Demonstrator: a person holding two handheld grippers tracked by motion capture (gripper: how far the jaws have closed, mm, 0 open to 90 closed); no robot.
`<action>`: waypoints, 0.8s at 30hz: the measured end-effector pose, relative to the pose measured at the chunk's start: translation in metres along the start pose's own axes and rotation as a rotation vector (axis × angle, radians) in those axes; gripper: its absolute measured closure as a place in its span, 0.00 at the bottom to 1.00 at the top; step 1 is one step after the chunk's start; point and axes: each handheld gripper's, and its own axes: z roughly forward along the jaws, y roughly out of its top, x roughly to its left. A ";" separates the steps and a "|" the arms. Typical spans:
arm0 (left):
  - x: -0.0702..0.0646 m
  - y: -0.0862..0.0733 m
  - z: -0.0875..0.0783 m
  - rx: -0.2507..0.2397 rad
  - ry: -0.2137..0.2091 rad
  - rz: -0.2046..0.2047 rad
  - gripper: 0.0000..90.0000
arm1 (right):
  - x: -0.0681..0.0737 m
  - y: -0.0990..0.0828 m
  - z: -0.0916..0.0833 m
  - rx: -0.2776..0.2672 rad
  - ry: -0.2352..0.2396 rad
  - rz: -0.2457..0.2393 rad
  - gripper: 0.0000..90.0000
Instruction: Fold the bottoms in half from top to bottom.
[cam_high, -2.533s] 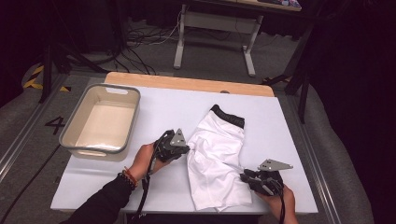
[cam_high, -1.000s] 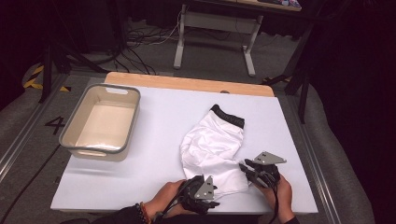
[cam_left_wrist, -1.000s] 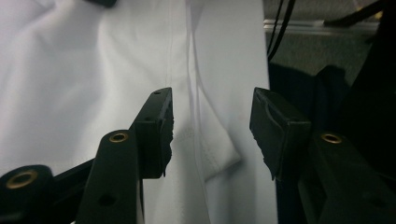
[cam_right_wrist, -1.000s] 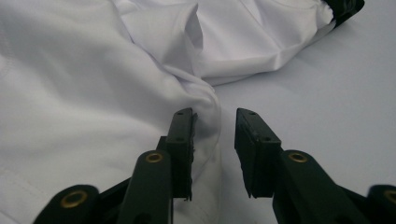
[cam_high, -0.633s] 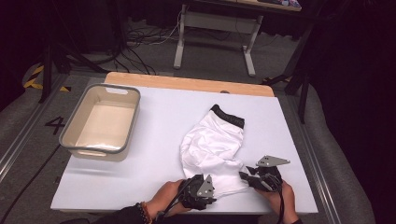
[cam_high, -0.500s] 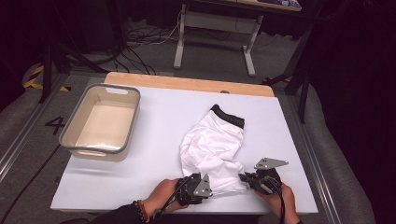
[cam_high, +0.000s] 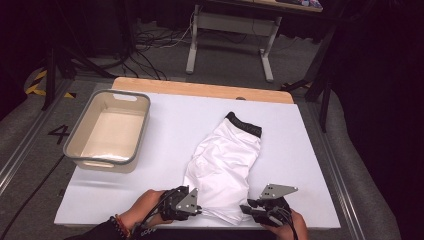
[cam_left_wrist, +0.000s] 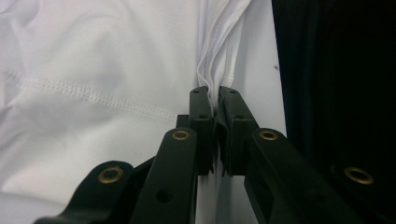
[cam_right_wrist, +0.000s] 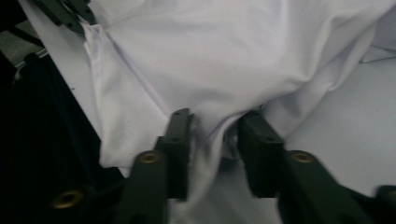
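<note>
White shorts (cam_high: 225, 160) with a black waistband (cam_high: 243, 125) lie spread on the white table (cam_high: 170, 120), waistband at the far end. My left gripper (cam_high: 200, 210) sits at the near edge; its jaws have just closed and are shut on the bunched hem (cam_left_wrist: 212, 70) of the shorts (cam_left_wrist: 93, 60). My right gripper (cam_high: 244, 208) lies at the hem's right corner. Its jaws have just been opening and now stand apart, with a loose fold of the shorts (cam_right_wrist: 224, 51) between them (cam_right_wrist: 215, 123). The left gripper (cam_right_wrist: 86, 21) shows far off in the right gripper view.
A grey-rimmed beige bin (cam_high: 80, 150) stands at the table's left. A wooden strip (cam_high: 200, 89) runs along the far edge. Both hands are at the near table edge (cam_high: 100, 222). Desk legs (cam_high: 267, 50) and cables lie on the floor beyond.
The left gripper came from the shorts' left side to the near hem, shut on it and slid left. The right gripper shifted toward the near edge and its jaws parted.
</note>
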 end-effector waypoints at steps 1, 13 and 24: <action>-0.001 -0.005 -0.003 -0.008 0.005 -0.017 0.94 | 0.002 0.001 0.000 -0.011 -0.028 0.002 0.61; -0.002 -0.006 -0.006 -0.052 0.039 -0.058 0.85 | -0.004 0.009 0.014 -0.036 -0.098 0.008 0.80; -0.004 0.000 -0.014 -0.090 0.037 -0.045 0.94 | -0.003 0.025 -0.008 -0.164 -0.160 -0.032 1.00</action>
